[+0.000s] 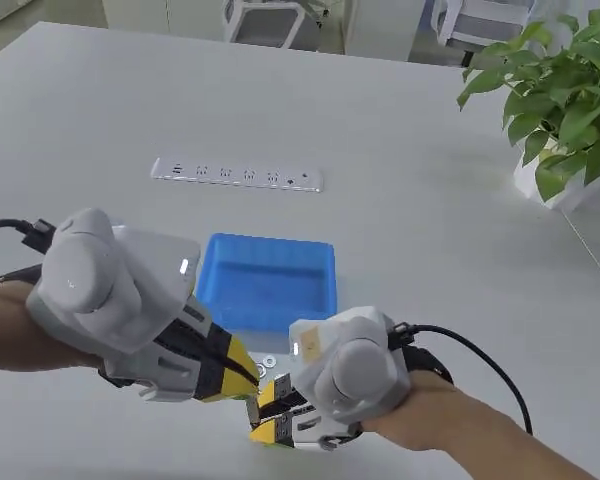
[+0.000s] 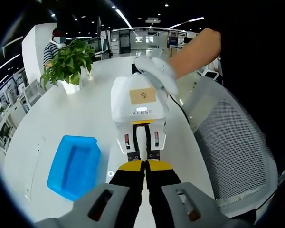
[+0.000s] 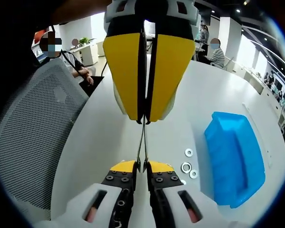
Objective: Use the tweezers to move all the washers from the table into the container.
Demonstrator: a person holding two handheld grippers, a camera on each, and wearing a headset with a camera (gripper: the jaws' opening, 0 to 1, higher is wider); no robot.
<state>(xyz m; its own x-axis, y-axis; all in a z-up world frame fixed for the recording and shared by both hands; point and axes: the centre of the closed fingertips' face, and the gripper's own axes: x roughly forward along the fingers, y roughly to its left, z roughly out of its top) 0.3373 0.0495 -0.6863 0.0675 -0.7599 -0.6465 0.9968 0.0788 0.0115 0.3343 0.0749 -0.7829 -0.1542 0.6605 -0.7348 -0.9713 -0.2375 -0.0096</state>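
Note:
Thin metal tweezers (image 3: 143, 137) span between my two grippers, which face each other tip to tip over the table's near edge. My left gripper (image 1: 248, 376) (image 2: 145, 164) (image 3: 143, 118) has its yellow jaws shut on one end. My right gripper (image 1: 265, 408) (image 3: 141, 166) (image 2: 145, 156) is shut on the other end. Three small washers (image 3: 188, 152) (image 1: 269, 360) lie on the table beside the jaws, between them and the blue container (image 1: 267, 280) (image 2: 73, 166) (image 3: 235, 156). The container looks empty.
A white power strip (image 1: 237, 175) lies beyond the container. A potted plant (image 1: 560, 90) (image 2: 69, 61) stands at the table's far right. A mesh chair (image 2: 232, 152) (image 3: 33, 123) is at the near side. People sit in the background.

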